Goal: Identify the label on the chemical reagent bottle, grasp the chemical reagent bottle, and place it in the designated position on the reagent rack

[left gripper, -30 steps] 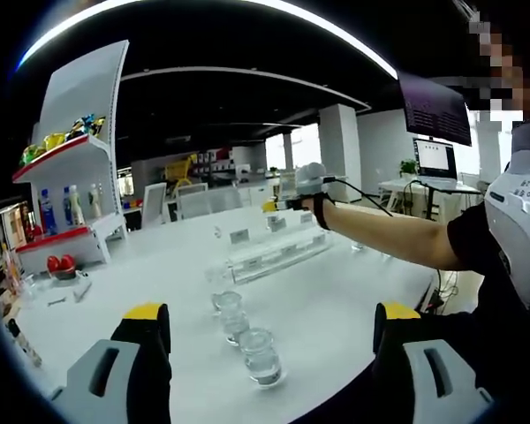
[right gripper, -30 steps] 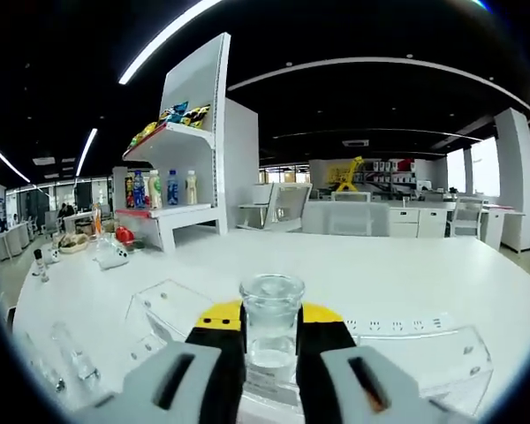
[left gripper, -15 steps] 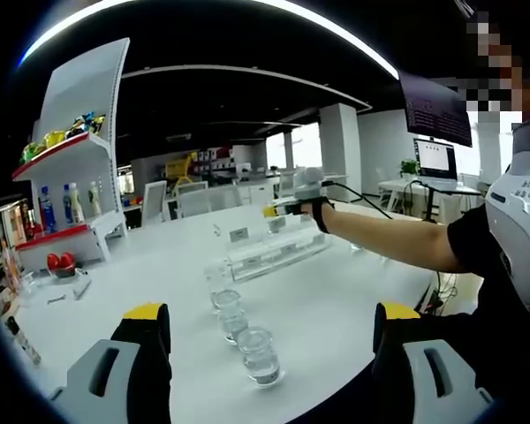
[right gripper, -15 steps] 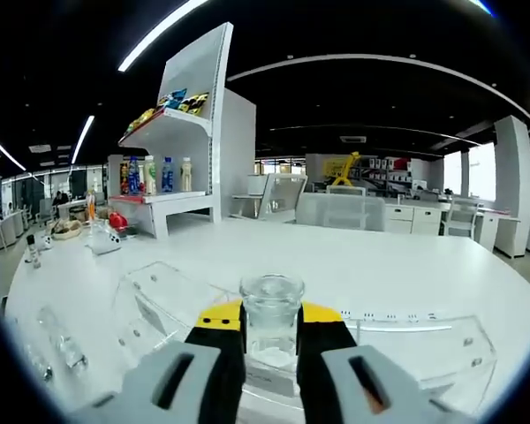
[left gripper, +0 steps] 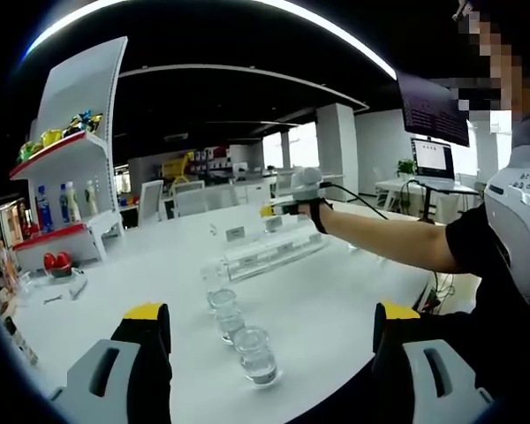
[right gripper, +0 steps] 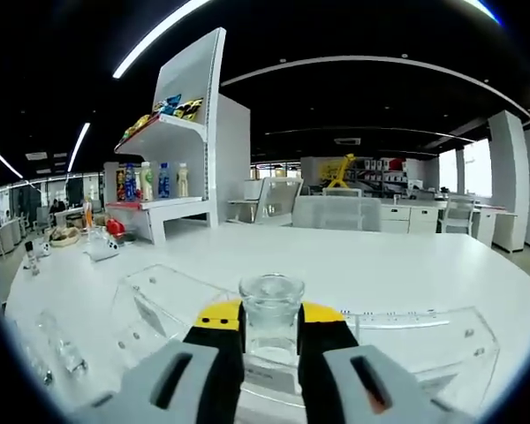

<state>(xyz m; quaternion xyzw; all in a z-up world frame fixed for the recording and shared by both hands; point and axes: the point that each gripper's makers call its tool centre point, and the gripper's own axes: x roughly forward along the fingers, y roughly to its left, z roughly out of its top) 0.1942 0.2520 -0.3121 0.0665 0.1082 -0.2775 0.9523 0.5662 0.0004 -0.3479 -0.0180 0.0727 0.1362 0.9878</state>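
The room was an open-plan office with a dark ceiling (right gripper: 353, 88) crossed by curved light strips (left gripper: 336, 31). A white shelf unit (right gripper: 190, 150) stood at the far left corner of the white counter (right gripper: 406, 265), holding bottles and snack bags. Chairs (right gripper: 340, 212), white pillars (left gripper: 336, 146), bright windows (right gripper: 477, 172) and a monitor (left gripper: 435, 159) on a desk lay beyond.

no text can be read; the print on the person's vest (left gripper: 523, 190) is too blurred.
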